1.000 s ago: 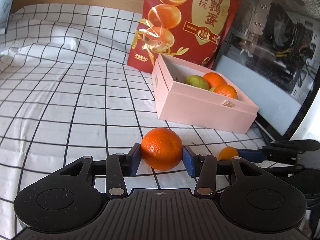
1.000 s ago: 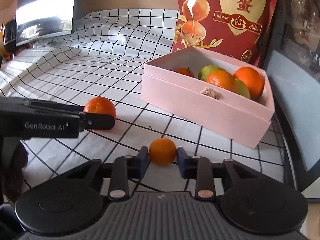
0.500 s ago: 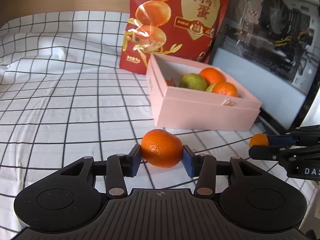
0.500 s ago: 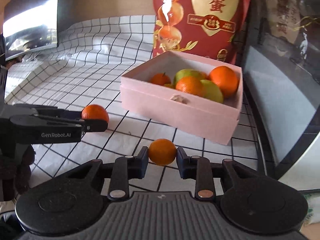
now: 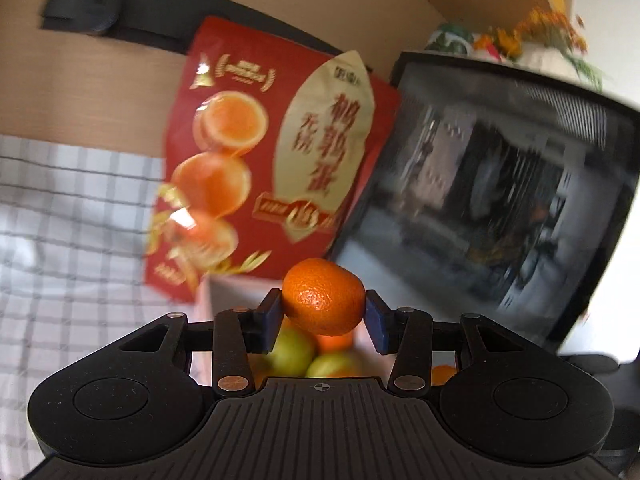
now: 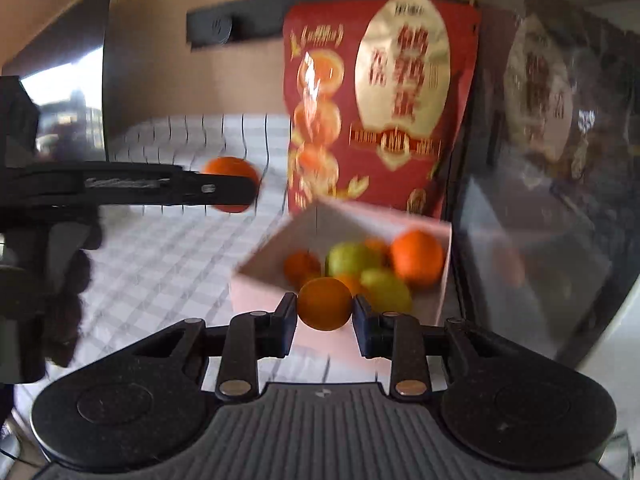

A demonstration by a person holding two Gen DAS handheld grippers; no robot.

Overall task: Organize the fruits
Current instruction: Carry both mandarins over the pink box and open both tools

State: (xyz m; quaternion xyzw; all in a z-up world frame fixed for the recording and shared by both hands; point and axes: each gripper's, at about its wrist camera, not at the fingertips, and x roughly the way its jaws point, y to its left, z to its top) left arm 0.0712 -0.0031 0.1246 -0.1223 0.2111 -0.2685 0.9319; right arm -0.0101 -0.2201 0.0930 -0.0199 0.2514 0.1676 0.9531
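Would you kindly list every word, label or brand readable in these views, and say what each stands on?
"鹌鹑蛋": large characters on the red bag.
"无抗": smaller characters beside them on that bag.
Bag's banner and top emblem: too blurred.
Lettering on the left gripper, seen from the right wrist: too blurred.

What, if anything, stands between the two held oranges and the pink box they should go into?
Nothing visible does. The pink box is open-topped, and fruit fills only part of it. The small orange in the right gripper and the large orange in the left gripper hang clear.
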